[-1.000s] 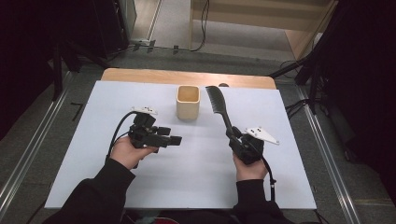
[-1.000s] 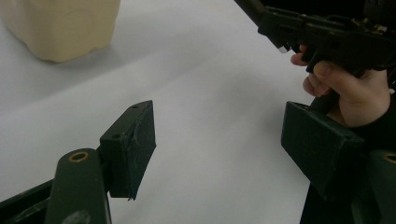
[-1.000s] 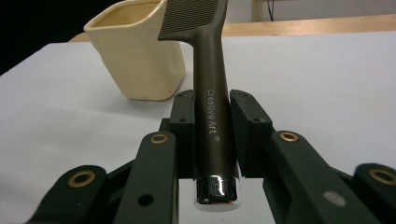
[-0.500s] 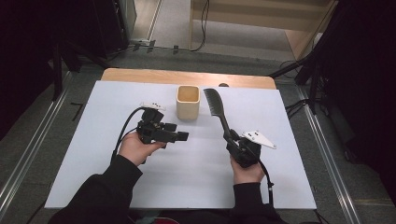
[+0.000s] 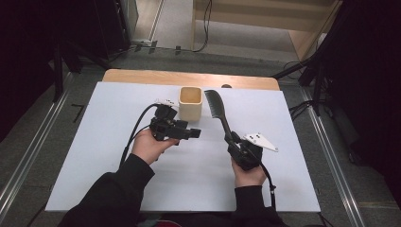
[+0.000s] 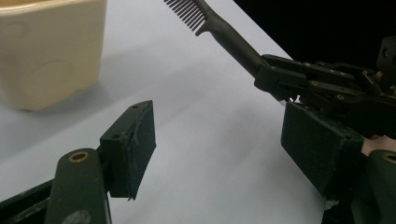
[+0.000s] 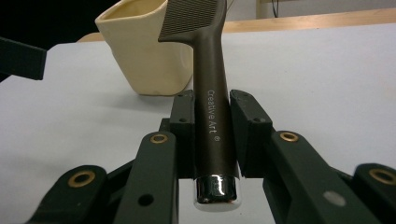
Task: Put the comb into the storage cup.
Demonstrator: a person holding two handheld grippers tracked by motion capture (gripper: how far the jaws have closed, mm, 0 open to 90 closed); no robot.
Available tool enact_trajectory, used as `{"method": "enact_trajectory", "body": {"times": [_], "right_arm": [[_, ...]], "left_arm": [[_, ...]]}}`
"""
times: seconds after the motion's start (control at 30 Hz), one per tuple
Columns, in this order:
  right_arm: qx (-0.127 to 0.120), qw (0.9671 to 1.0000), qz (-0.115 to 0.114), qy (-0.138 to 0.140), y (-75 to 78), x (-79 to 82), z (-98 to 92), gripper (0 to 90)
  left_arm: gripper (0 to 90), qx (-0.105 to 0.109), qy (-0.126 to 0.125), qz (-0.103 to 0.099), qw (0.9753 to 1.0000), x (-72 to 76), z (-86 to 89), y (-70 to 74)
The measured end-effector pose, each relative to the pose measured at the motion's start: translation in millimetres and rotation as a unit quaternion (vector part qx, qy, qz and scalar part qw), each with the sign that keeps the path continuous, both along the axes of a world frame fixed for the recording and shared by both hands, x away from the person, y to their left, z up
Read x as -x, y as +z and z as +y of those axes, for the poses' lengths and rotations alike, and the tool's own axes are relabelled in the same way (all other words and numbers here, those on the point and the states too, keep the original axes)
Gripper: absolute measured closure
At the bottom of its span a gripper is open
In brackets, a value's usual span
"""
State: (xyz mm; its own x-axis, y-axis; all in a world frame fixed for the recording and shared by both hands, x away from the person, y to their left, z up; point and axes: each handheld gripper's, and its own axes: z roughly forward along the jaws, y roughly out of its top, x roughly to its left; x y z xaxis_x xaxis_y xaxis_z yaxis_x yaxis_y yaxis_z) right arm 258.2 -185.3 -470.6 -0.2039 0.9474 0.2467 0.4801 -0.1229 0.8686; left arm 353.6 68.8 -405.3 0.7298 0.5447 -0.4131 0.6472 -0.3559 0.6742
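The right gripper (image 5: 238,144) clamps the dark plastic comb (image 5: 217,109) by its handle, teeth raised beside the cream square cup (image 5: 190,102) on the white desk (image 5: 94,132); the left gripper (image 5: 193,134) hovers wide open, empty; tipping the comb upright over the cup's mouth looks wise.

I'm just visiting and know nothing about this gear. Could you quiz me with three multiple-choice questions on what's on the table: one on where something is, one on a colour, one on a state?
1. Where is the cream cup?
A. left of the comb's teeth
B. at the table's near edge
C. on the floor

2. What colour is the comb?
A. white
B. red
C. black

3. What is the right gripper doing?
A. hanging open
B. clamping the comb's handle
C. gripping the cup

Answers: 1 A, high view shows them side by side; 2 C, dark throughout; 3 B, jaws press its handle.
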Motion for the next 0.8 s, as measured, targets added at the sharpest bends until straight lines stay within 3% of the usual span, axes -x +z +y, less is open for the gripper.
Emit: {"method": "enact_trajectory", "body": {"times": [0.23,0.57,0.8], "right_arm": [[0.002,1.0,-0.004,-0.003,-0.4,-0.2,1.0,70.3],[-0.003,1.0,-0.007,-0.004,-1.2,0.0,4.1,70.3],[-0.005,0.9999,-0.01,-0.009,-2.8,0.2,4.8,70.3]], "left_arm": [[27.2,0.004,0.0,0.001,1.0,-3.5,-9.9,-1.0],[28.0,-0.007,0.006,0.0,1.0,-9.5,-23.4,-4.0],[28.0,-0.003,0.02,0.005,0.9998,-14.0,-31.9,-6.5]]}}
